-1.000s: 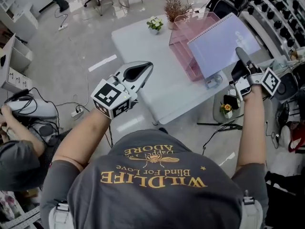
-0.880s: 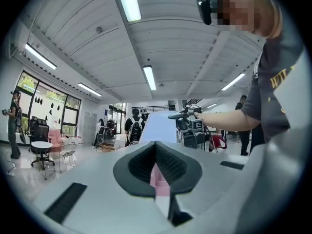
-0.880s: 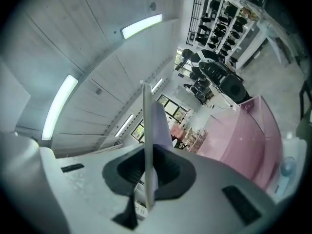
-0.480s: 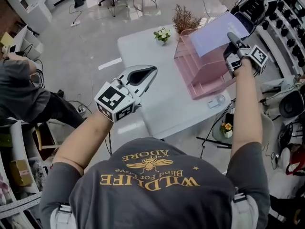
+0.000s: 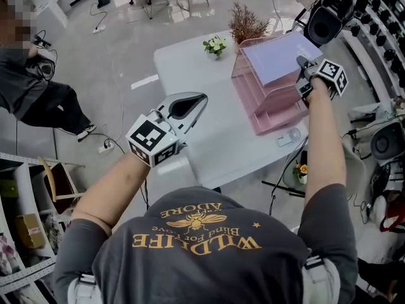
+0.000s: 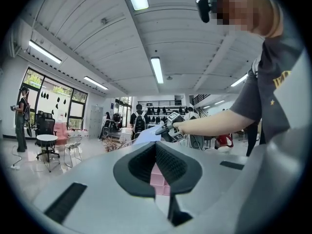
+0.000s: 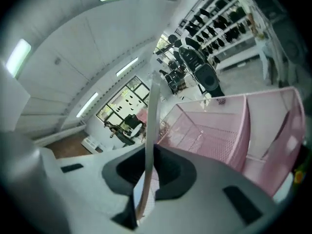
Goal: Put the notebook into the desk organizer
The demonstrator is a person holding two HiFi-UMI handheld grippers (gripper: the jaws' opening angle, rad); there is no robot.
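The lavender spiral notebook (image 5: 273,56) hangs over the top of the pink see-through desk organizer (image 5: 269,109), which stands at the right end of the white table (image 5: 202,75). My right gripper (image 5: 301,63) is shut on the notebook's near right edge. In the right gripper view the notebook (image 7: 152,126) shows edge-on between the jaws of the right gripper (image 7: 148,152), with the organizer's pink compartments (image 7: 219,130) just beyond. My left gripper (image 5: 193,101) hovers over the table's front left, shut and holding nothing. From the left gripper (image 6: 157,147) the right hand shows ahead.
A small flower pot (image 5: 215,45) and a dried plant (image 5: 243,23) stand at the table's far edge. A small clear object (image 5: 288,135) lies at the front right corner. A person (image 5: 38,87) crouches at the left. Cables and a power strip (image 5: 103,148) lie on the floor.
My right gripper has carried the notebook from the organizer's front right, up and back, to over its top. The left gripper has hardly moved.
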